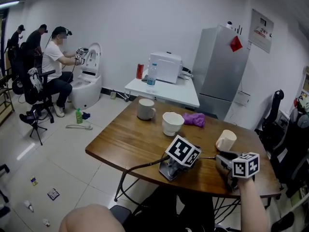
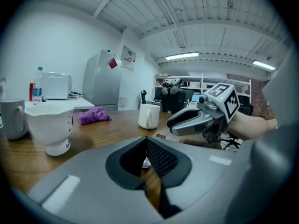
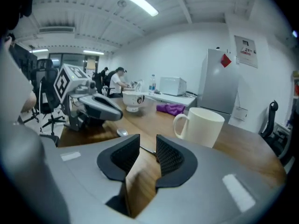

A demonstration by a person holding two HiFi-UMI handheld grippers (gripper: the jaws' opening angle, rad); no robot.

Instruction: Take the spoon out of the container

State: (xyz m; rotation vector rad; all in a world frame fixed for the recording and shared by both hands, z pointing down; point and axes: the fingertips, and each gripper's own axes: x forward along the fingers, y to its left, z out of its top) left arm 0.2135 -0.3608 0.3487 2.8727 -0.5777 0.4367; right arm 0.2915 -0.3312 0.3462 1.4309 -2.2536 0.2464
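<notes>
A metal spoon (image 3: 122, 132) lies flat on the wooden table (image 1: 130, 144), outside the cream mug (image 1: 226, 140). Its thin handle (image 1: 207, 157) runs toward my right gripper (image 1: 219, 159), and in the right gripper view it passes between the jaws. My right gripper (image 3: 148, 141) is open, with its pads clear of the handle. The cream mug (image 3: 203, 125) stands upright just right of those jaws. My left gripper (image 1: 192, 161) rests on the table facing the right one, near the spoon's bowl (image 2: 146, 162). The left gripper (image 2: 147, 141) looks shut, its tips meeting, with nothing held.
A white footed cup (image 1: 172, 123), a grey mug (image 1: 146, 108) and a purple cloth (image 1: 194, 119) sit further back on the table. Behind stand a white side table (image 1: 164, 93) with a microwave, and a grey fridge (image 1: 219, 69). People sit at the far left.
</notes>
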